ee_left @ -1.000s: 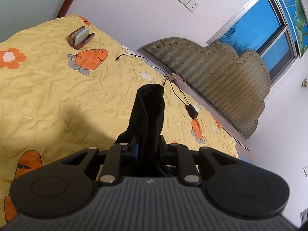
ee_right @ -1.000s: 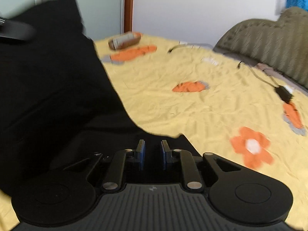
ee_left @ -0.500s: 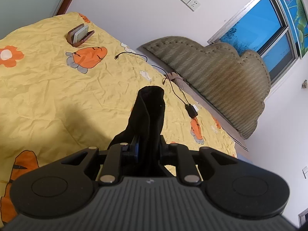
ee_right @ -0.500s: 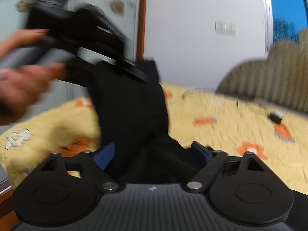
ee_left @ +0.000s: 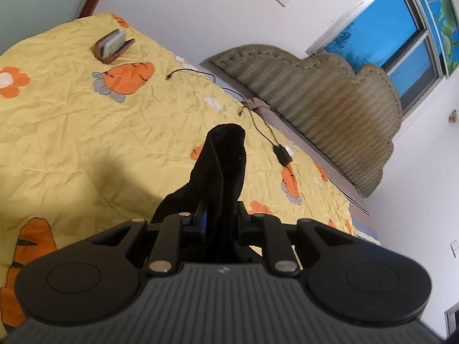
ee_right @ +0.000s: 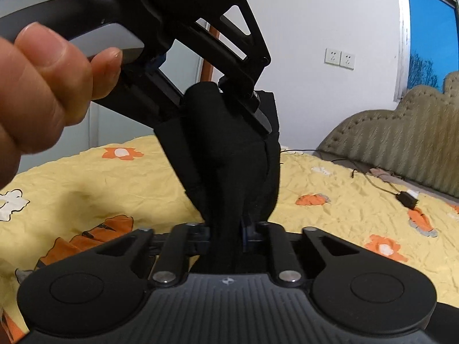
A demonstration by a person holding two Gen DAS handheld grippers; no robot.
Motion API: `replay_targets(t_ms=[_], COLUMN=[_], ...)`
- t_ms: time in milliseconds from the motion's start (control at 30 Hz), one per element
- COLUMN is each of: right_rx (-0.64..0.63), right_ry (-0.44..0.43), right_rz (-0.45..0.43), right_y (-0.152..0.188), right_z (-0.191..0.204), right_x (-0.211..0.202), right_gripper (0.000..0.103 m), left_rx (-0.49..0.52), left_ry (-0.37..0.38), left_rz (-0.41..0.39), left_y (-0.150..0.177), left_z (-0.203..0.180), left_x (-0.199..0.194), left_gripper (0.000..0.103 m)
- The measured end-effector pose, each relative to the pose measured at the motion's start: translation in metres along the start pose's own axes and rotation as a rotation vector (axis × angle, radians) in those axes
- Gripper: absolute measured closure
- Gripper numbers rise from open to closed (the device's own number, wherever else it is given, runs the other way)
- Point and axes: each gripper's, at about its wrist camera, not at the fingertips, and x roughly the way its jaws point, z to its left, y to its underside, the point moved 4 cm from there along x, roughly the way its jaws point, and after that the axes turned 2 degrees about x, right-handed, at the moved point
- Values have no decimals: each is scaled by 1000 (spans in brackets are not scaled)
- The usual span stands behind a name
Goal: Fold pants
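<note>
The black pants (ee_left: 226, 166) hang bunched above the bed, and my left gripper (ee_left: 221, 218) is shut on a thick fold that sticks out past its fingers. In the right wrist view a hand (ee_right: 37, 86) holds that left gripper (ee_right: 209, 97) up high, clamped on the top of the pants (ee_right: 229, 166). My right gripper (ee_right: 226, 229) sits just below it; its jaws are closing, with the blue pads pressing the hanging fabric from both sides. The rest of the pants drops out of sight beneath both tools.
Below lies a bed with a yellow sheet (ee_left: 71, 143) printed with orange carrots and flowers. A brown open case (ee_left: 113, 46) rests at its far corner. A black charger and cable (ee_left: 282, 154) lie near the padded headboard (ee_left: 330, 109). A window sits behind.
My right gripper swung across towards the left gripper, opened wide around the hanging pants, then closed on them just below the left one. The left gripper kept its hold and barely moved.
</note>
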Motion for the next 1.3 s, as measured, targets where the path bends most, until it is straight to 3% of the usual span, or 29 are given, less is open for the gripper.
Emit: replay_targets(t_ms=[200,500,1300], right_rx=[17,141,421], right_ry=[18,38,169], right_rz=[-21,-50,-20], right_y=[0,4,76], right_z=[-23,-73,-193], right_x=[-27,-67,-130], right_gripper=[90,90,90], left_rx=[36,106,281], left_ry=[51,109,165], left_rz=[12,65,271], left_y=[9,33,135], left_z=[-36,-98,-218], left_x=[1,20,133], left_gripper=[87,87,87])
